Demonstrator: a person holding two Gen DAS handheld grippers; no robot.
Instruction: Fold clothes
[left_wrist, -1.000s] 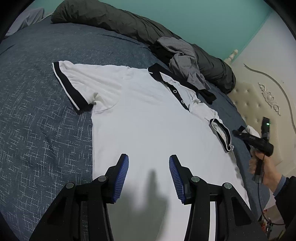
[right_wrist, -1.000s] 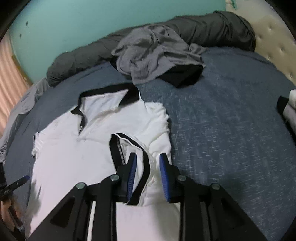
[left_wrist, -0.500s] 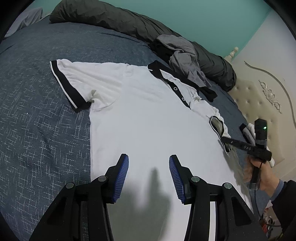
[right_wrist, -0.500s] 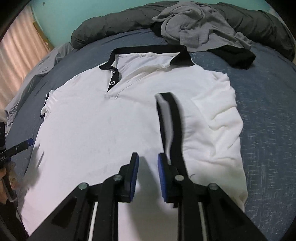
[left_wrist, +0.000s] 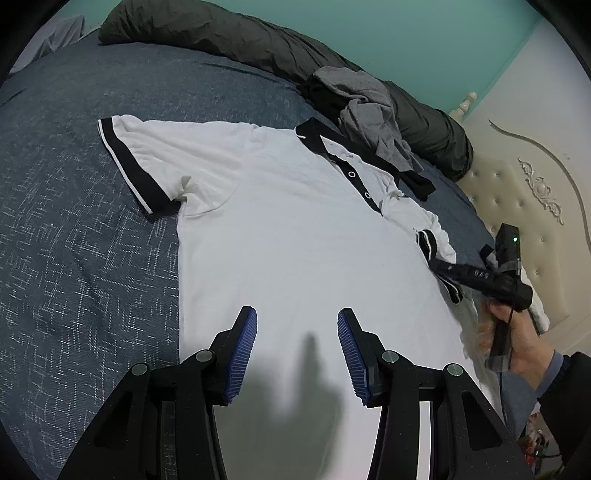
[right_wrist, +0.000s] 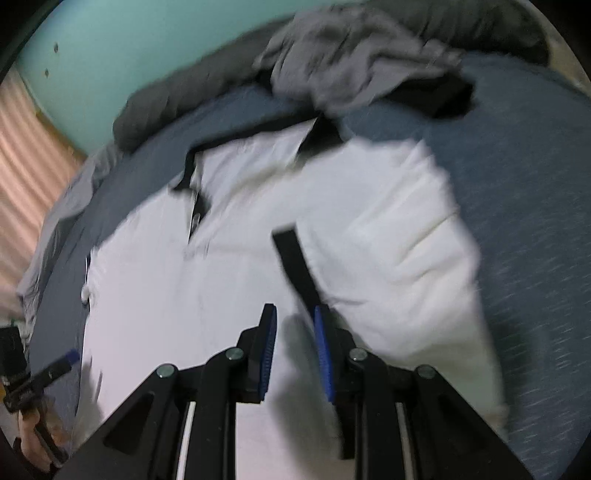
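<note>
"White cotton polo shirt (left_wrist: 295, 240) with a black collar and black cuffs, lying face up on the blue-grey woven bedspread (left_wrist: 74, 221). That's the one being folded?"

"Yes. Seen over the left gripper (left_wrist: 297, 325), the collar points to one o'clock and one short sleeve (left_wrist: 129, 162) lies flat out at ten o'clock. That gripper hovers over the lower body of the shirt, jaws spread, only bare cloth and shadow between them."

"And the other sleeve?"

"Turned in over the chest. Its black cuff band (right_wrist: 295, 266) runs from twelve o'clock straight down to the tips of the right gripper (right_wrist: 295, 314)."

"Is it pinched?"

"I can't tell. The jaws are nearly together, and the band meets the right-hand finger, but that view is blurred."

"Who holds it?"

"A hand (left_wrist: 513, 332) in a dark sleeve, at three o'clock beside the shirt."

"Anything else on the bed?"

"A crumpled grey garment (left_wrist: 369, 107) just beyond the collar, against a long dark grey rolled quilt (left_wrist: 221, 40)."
</note>
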